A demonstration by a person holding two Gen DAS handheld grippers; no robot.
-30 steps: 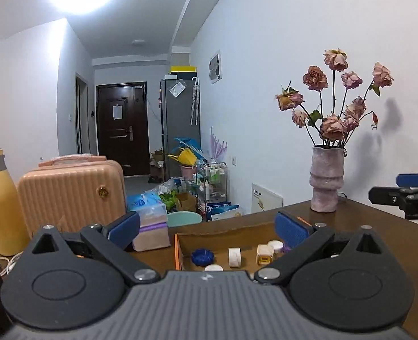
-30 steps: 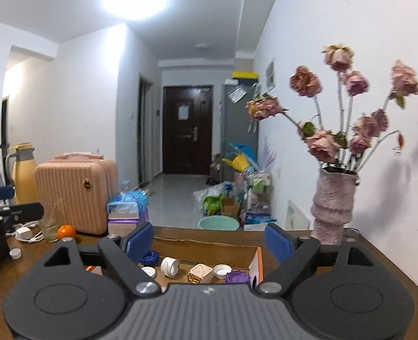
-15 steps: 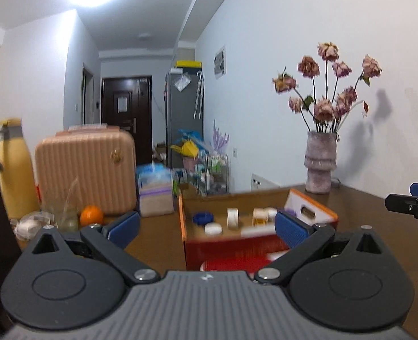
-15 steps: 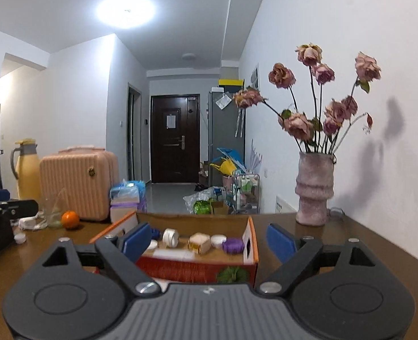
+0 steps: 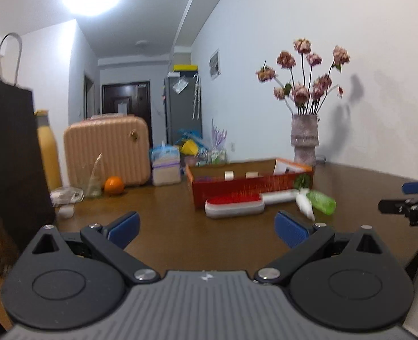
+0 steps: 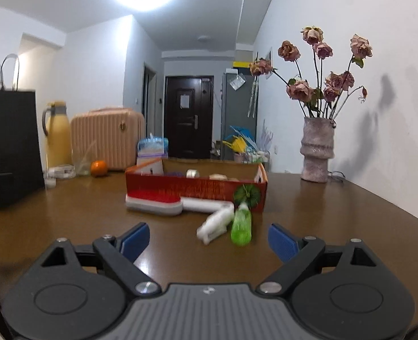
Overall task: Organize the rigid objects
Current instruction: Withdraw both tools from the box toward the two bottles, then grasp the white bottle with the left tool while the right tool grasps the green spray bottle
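**Both tongs low over the table, three loose items waiting outside the box**

The left tongs [image 5: 206, 228] are spread wide with nothing between the blue pads, only bare table [image 5: 180, 243] ahead of them. The right tongs [image 6: 207, 239] are also empty, and their jaws are opening wider at this moment.

The task's things lie just in front of the red cardboard box [image 6: 194, 188], on the near side and outside it. A red-and-white brush [image 6: 155, 202] rests flat against the foot of the box wall. Beside it a white tube [image 6: 213, 225] and a green bottle [image 6: 240, 225] lie on their sides, close enough that they seem to touch, though motion blur makes this hard to settle. Several small items already sit inside the box.

The main risk is the pairing of tube and bottle. Both look round and lie loose on a smooth top, so a pad that arrives off-centre would likely roll one away or push it into its neighbour. With so little gap between them, wide jaws could close on both at once and grip neither well.

The brush is low and tight to the box, so one pad may catch the cardboard and shove the box back instead of getting behind the brush. The two tongs aim at the same small patch and could collide. The vase of dried flowers [image 6: 316, 150] stands well apart to the right, out of likely harm.
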